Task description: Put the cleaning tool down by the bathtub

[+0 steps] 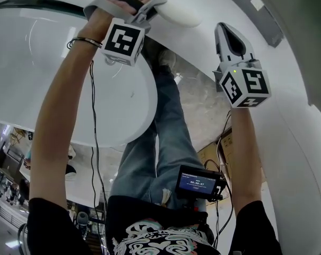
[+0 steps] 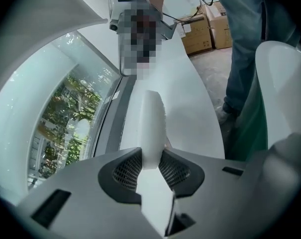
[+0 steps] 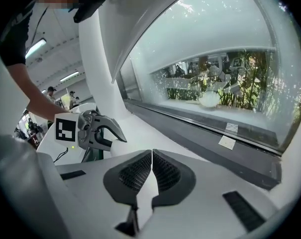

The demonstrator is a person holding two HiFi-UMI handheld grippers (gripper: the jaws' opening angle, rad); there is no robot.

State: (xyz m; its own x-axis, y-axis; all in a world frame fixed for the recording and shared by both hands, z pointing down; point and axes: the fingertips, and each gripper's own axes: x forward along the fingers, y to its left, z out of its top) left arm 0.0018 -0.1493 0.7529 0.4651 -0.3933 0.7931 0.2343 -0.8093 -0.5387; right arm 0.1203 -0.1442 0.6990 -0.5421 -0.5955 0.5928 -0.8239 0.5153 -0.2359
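Observation:
The cleaning tool [image 2: 153,126] is a white oblong pad. My left gripper [image 2: 151,162] is shut on its near end, and the rest of it reaches forward over the white ledge [image 2: 190,103] by the window. In the head view the left gripper [image 1: 152,5] is at the top, with the tool [image 1: 179,14] sticking out to its right, past the rim of the white bathtub [image 1: 104,108]. My right gripper [image 1: 227,30] hovers to the right with its jaws shut on nothing; its own view shows the pads [image 3: 135,171] touching. I cannot tell whether the tool touches the ledge.
A long window [image 3: 215,78] with plants behind it runs along the ledge. The person's jeans-clad legs [image 1: 168,137] stand between the tub and the curved white wall [image 1: 293,142]. Cardboard boxes [image 2: 205,29] sit on the floor behind. A cable [image 1: 94,142] hangs from the left arm.

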